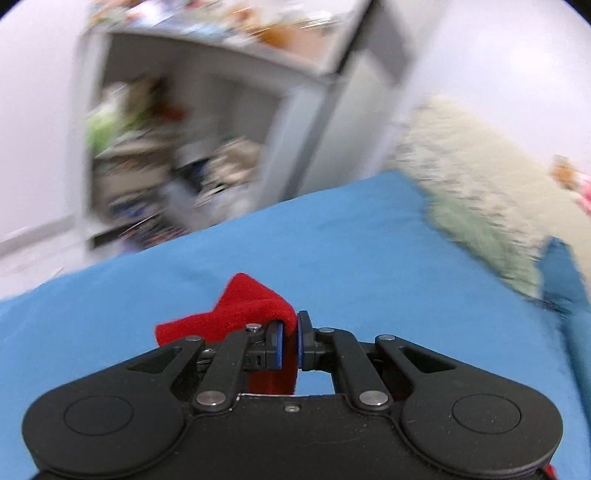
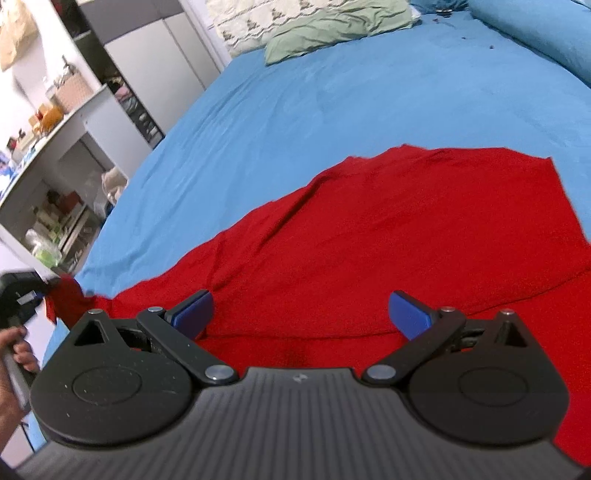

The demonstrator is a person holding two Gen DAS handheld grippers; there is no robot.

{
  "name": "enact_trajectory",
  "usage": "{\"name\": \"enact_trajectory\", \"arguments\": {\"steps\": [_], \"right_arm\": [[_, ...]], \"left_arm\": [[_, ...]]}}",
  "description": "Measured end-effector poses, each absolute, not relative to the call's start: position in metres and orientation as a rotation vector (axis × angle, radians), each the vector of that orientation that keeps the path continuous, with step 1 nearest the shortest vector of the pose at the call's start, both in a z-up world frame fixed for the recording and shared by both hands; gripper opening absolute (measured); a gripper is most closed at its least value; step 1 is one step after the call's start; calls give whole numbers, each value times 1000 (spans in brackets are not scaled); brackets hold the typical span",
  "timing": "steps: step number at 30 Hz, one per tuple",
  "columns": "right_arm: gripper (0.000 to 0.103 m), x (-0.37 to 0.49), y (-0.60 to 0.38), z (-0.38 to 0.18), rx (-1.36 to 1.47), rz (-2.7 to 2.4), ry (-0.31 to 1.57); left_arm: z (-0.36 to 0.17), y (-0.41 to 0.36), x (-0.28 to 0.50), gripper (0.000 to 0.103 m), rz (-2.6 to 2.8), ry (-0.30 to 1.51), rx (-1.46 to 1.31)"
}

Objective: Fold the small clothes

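A red garment (image 2: 388,236) lies spread on the blue bed sheet (image 2: 332,103). My right gripper (image 2: 301,314) is open and empty, its blue pads just above the garment's near part. My left gripper (image 1: 290,341) is shut on a corner of the red garment (image 1: 240,310) and holds it lifted off the sheet (image 1: 332,251). In the right wrist view the left gripper (image 2: 22,295) shows at the far left edge, pulling that corner out past the bed's side.
A green and cream pillow pile (image 2: 325,22) lies at the bed's far end, also in the left wrist view (image 1: 480,199). Cluttered white shelves (image 1: 177,155) and a desk (image 2: 55,122) stand beside the bed. A blue pillow (image 2: 546,33) lies far right.
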State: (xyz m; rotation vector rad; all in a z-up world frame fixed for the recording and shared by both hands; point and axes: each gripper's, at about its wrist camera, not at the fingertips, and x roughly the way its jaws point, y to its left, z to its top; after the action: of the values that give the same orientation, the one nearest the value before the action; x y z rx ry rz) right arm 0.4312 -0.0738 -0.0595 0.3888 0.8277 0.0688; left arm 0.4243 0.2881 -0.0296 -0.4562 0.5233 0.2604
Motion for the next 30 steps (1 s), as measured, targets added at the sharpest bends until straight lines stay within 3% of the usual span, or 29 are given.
{"name": "enact_trajectory", "arguments": {"steps": [7, 14, 17, 21, 23, 25, 28, 30], "right_arm": [[103, 417, -142, -34, 387, 1, 765], [103, 398, -225, -32, 324, -118, 760], [103, 392, -255, -49, 329, -143, 812], [103, 389, -270, -68, 324, -133, 863], [103, 391, -270, -71, 318, -109, 871], [103, 397, -265, -69, 304, -75, 867], [103, 411, -245, -64, 248, -11, 862], [103, 425, -228, -66, 206, 42, 880]], "left_arm": [[11, 87, 437, 7, -151, 483, -283], [-90, -71, 433, 7, -332, 718, -137], [-135, -96, 429, 7, -334, 824, -95], [-149, -107, 423, 9, -329, 842, -23], [-143, -108, 425, 21, -336, 846, -11], [-135, -99, 420, 57, -337, 846, -4], [-118, -75, 399, 73, -288, 809, 27], [-111, -51, 384, 73, -240, 797, 57]]}}
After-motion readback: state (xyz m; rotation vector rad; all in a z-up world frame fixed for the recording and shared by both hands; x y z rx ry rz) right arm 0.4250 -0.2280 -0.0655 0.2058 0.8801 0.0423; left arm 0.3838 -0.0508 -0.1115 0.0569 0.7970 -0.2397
